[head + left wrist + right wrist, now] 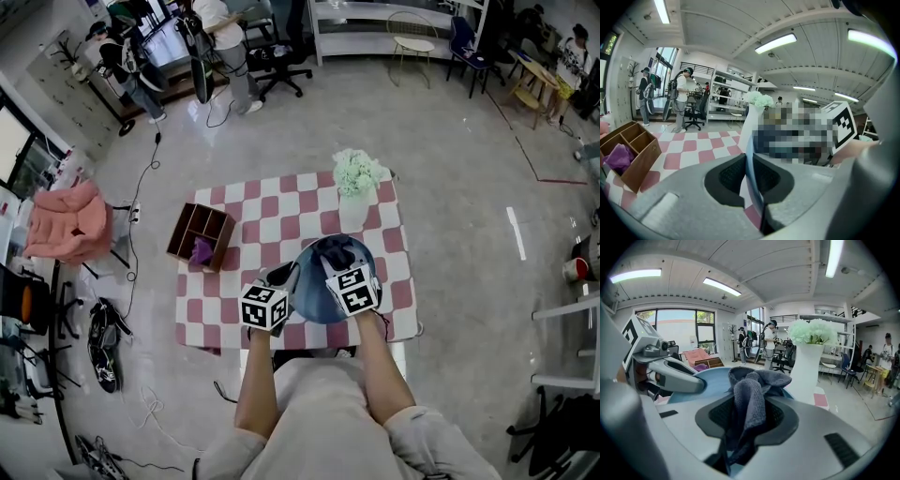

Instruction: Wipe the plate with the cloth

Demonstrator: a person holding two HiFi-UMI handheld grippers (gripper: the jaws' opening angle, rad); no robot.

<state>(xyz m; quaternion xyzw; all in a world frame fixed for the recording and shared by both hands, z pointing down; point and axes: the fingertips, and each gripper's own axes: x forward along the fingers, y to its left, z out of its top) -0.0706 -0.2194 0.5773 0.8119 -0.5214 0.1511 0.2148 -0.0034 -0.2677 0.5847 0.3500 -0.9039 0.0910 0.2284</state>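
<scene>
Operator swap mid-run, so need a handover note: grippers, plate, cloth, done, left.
Left gripper: shut on the blue plate's rim.
Right gripper: shut on the grey cloth, which is bunched on the plate's face.
Plate sits over the near side of the checkered table, in front of the vase.
Done: both things gripped, cloth on plate.
Left: the wiping. How much is wiped so far cannot be told.

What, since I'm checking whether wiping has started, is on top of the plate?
A bunched grey cloth, clamped in the right gripper, lies on the blue plate. The plate's face under it is covered, so any dirt there cannot be seen.
</scene>
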